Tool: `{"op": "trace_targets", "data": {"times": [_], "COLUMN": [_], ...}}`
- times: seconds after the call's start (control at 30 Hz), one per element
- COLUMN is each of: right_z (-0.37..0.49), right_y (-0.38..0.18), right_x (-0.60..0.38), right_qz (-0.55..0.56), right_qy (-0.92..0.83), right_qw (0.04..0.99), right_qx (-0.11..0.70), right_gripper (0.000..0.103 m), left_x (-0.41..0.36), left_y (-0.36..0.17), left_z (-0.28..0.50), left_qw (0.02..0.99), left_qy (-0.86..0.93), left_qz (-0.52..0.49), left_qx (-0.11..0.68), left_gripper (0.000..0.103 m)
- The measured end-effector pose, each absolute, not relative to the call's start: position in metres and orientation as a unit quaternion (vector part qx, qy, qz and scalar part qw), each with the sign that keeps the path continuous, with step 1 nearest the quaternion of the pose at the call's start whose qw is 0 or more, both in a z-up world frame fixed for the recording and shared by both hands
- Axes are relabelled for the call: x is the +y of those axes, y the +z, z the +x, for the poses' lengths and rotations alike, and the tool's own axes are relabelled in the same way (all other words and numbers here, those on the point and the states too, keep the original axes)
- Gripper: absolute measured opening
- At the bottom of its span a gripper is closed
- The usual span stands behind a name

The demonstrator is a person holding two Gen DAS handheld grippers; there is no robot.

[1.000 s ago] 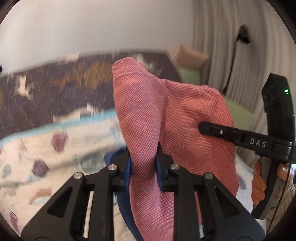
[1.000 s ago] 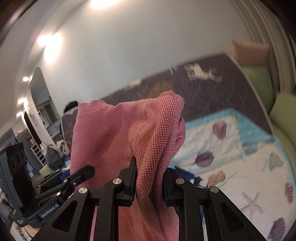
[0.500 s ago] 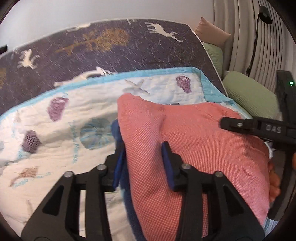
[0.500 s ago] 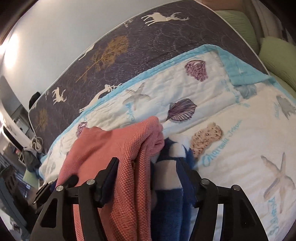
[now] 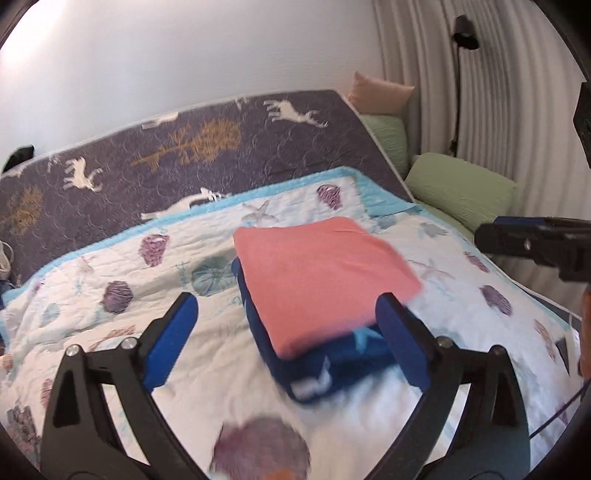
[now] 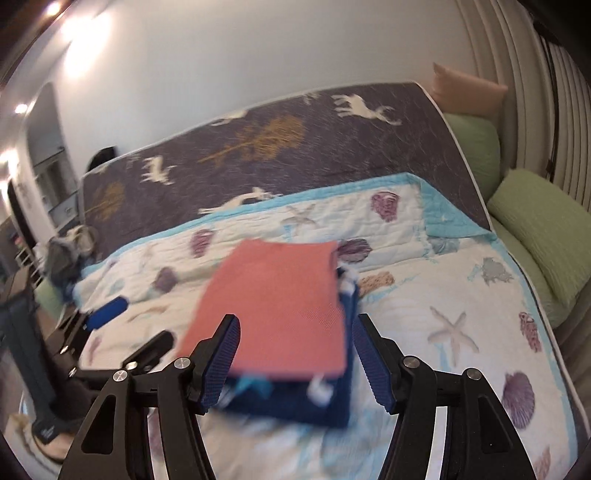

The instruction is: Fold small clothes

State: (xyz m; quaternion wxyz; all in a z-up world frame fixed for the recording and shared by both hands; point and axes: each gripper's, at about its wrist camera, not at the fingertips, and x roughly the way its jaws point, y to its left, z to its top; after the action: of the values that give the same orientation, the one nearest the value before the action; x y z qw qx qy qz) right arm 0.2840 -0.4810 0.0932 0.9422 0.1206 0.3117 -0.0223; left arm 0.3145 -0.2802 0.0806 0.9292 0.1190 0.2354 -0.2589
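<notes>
A folded pink cloth (image 5: 321, 273) (image 6: 280, 306) lies flat on a folded navy garment (image 5: 325, 365) (image 6: 295, 402) on the seashell quilt (image 5: 110, 332). My left gripper (image 5: 286, 301) hovers in front of the stack. Its jaws are opening wide, and the blue pads (image 5: 173, 332) touch nothing. My right gripper (image 6: 295, 320) is open too, one pad on each side of the stack's near edge and not pressing on it. Each gripper shows in the other's view: the right one (image 5: 532, 247) at the right edge, the left one (image 6: 133, 328) low on the left.
The quilt (image 6: 461, 295) covers a bed with a dark deer-print spread (image 5: 221, 147) behind it. Green pillows (image 5: 461, 188) and a peach cushion (image 5: 380, 92) sit at the right by a ribbed wall with a lamp (image 5: 465, 33). A heap of clothes (image 6: 70, 243) lies far left.
Both grippers held the pink cloth up, lowered it onto the navy garment, then opened and drew back. The cloth now lies flat and free.
</notes>
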Motion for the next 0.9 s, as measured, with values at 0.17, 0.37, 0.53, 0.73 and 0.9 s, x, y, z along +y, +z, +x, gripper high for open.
{"op": "trace_targets", "data": {"times": [0.17, 0.37, 0.53, 0.73, 0.9], "right_z": [0.193, 0.098, 0.033, -0.013, -0.036], "right_y": [0.117, 0.133, 0.129, 0.122, 0.122], "right_x": [-0.444, -0.405, -0.383, -0.360, -0.342], "right_qz": [0.114, 0.088, 0.108, 0.112, 0.103], "right_qy": [-0.011, -0.056, -0.086, -0.101, -0.109], "right_qw": [0.945, 0.951, 0.948, 0.951, 0.957], "right_qx": [0.305, 0.290, 0.287, 0.271, 0.249], "right_gripper": [0.065, 0.066, 0.070, 0.070, 0.071], "left_x": [-0.248, -0.209, -0.190, -0.181, -0.165], "left_y": [0.101, 0.109, 0.110, 0.109, 0.106], "left_z": [0.241, 0.171, 0.124, 0.077, 0.063], "left_qw": [0.929, 0.927, 0.932, 0.939, 0.939], "left_qy": [-0.271, -0.270, -0.253, -0.238, -0.233], "left_qz": [0.109, 0.072, 0.070, 0.113, 0.088], "left_qx": [0.229, 0.249, 0.249, 0.222, 0.238], "left_gripper": [0.102, 0.102, 0.102, 0.102, 0.102]}}
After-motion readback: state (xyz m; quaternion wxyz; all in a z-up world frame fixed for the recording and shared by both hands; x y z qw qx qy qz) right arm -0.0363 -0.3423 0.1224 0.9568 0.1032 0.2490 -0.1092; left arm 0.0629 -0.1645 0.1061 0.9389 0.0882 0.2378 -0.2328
